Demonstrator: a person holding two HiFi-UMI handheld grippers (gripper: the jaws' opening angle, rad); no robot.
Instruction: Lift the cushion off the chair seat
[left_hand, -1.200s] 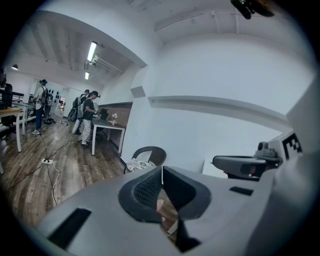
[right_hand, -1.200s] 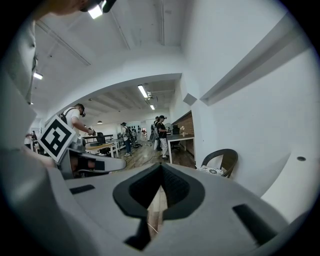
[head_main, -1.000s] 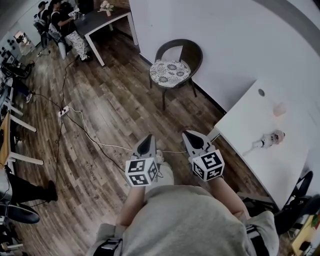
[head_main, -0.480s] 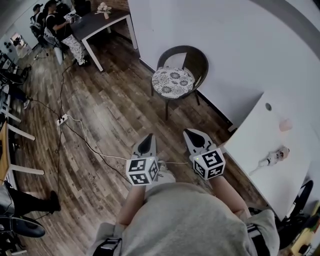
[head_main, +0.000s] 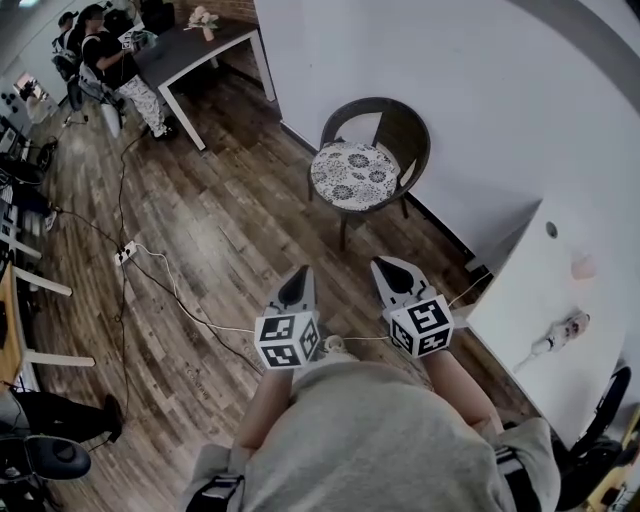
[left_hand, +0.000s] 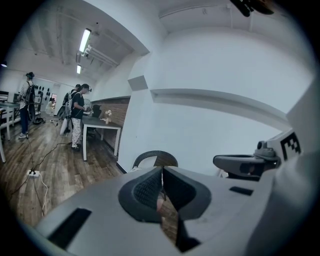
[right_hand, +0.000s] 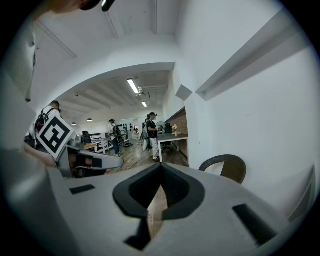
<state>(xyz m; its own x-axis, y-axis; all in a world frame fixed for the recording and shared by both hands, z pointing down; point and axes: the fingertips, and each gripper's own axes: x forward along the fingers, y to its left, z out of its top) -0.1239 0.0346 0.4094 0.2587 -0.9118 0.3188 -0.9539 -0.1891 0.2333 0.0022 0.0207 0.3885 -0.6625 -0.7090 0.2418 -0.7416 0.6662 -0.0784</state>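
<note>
— Where's the cushion (head_main: 353, 175)?
— On the chair (head_main: 408, 128) seat, flat, untouched.
— And the grippers?
— Both well short of the chair, over the wood floor (head_main: 220, 230): left gripper (head_main: 297, 277) and right gripper (head_main: 388, 272) side by side, each with jaws pressed together, holding nothing.

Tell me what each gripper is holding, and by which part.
Nothing. The left gripper and right gripper are both shut and empty; the cushion lies on the chair, untouched.
</note>
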